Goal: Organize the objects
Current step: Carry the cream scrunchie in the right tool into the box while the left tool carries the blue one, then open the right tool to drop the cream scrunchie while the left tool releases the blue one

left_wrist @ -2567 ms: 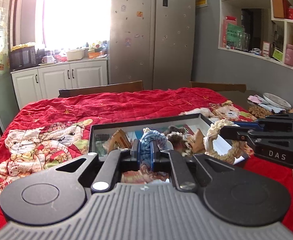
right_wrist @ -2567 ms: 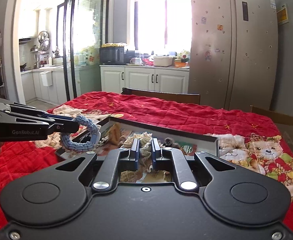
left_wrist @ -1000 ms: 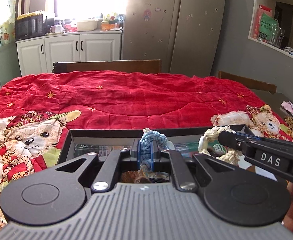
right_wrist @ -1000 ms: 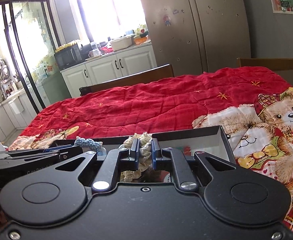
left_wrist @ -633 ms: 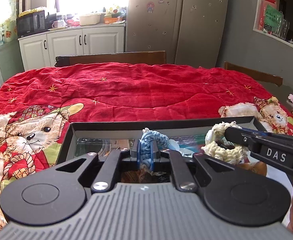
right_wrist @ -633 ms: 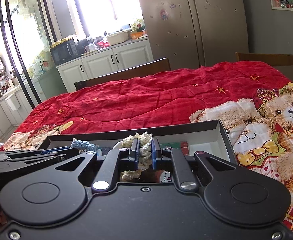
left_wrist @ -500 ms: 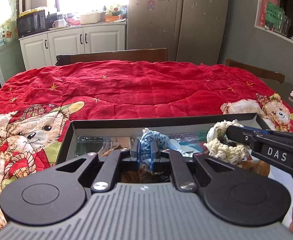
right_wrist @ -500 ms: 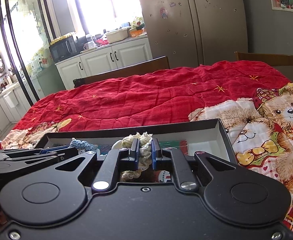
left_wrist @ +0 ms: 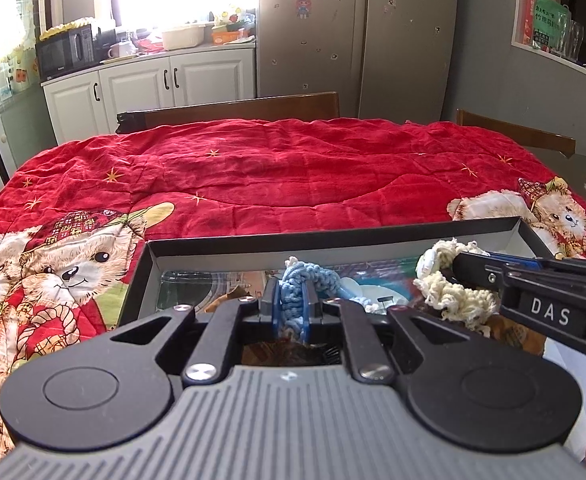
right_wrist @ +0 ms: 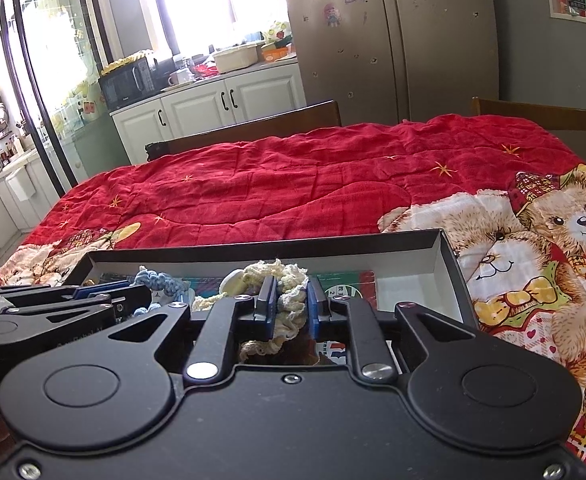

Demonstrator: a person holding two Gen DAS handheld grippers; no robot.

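Note:
My left gripper (left_wrist: pixel 291 304) is shut on a blue braided rope ring (left_wrist: pixel 307 276) and holds it over a shallow black box (left_wrist: pixel 333 242). My right gripper (right_wrist: pixel 289 306) is shut on a cream rope ring (right_wrist: pixel 281 280) over the same box (right_wrist: pixel 449 252). The right gripper enters the left wrist view from the right (left_wrist: pixel 459 268) with the cream ring (left_wrist: pixel 453 288). The left gripper shows at the left of the right wrist view (right_wrist: pixel 145 294) with the blue ring (right_wrist: pixel 159 280). Printed packets lie in the box.
The box sits on a red quilt with teddy bears (left_wrist: pixel 273 172) over a table. Wooden chair backs (left_wrist: pixel 233 110) stand at the far edge. White cabinets (left_wrist: pixel 153 80) and a fridge (left_wrist: pixel 357 28) are behind. A wall shelf (left_wrist: pixel 553 28) is at the right.
Both grippers have kept their rope rings and lowered toward the box, with the view tilting up over the quilt. In the last half second they barely shifted.

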